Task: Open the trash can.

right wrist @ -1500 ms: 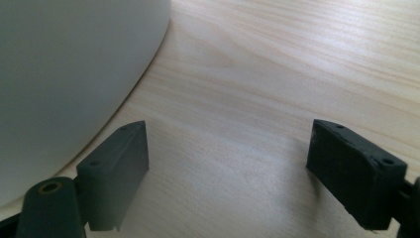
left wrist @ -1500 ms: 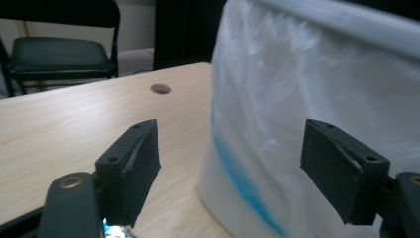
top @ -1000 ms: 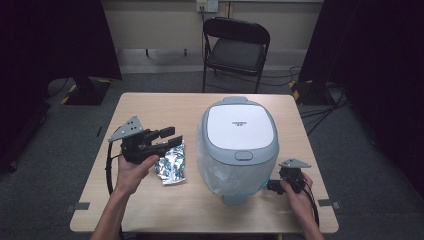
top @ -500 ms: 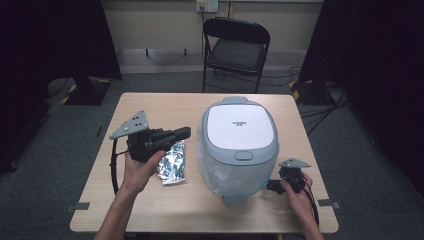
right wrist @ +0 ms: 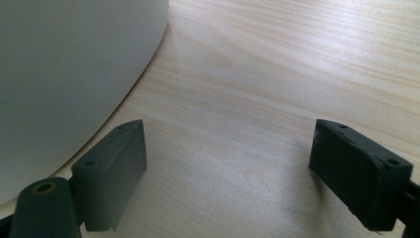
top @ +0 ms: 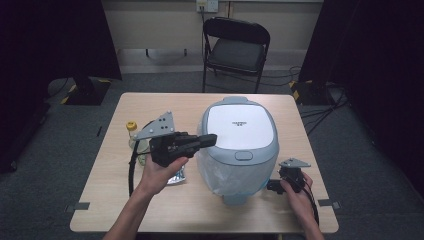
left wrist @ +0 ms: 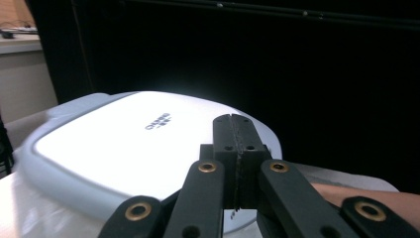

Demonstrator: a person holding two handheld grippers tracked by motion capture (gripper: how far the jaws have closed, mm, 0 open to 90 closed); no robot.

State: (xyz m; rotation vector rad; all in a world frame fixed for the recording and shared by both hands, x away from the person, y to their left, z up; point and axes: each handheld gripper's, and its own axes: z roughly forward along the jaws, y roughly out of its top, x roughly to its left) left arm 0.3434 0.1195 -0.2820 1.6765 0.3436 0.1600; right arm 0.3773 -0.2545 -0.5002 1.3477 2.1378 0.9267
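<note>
So the main thing here is a big rice cooker [top: 239, 147], rounded-square shape with a pale blue-grey body and a flat white lid panel that has a small dark logo printed near the back. Lid's down and closed, and there's an oval latch button on the front edge. It sits upright, right of the middle of the wooden counter [top: 115, 200], front facing the person's side. The lower front looks glossy, like it's wrapped in clear plastic. From the left gripper view the lid [left wrist: 133, 144] shows bright white, rim slightly raised all round.
</note>
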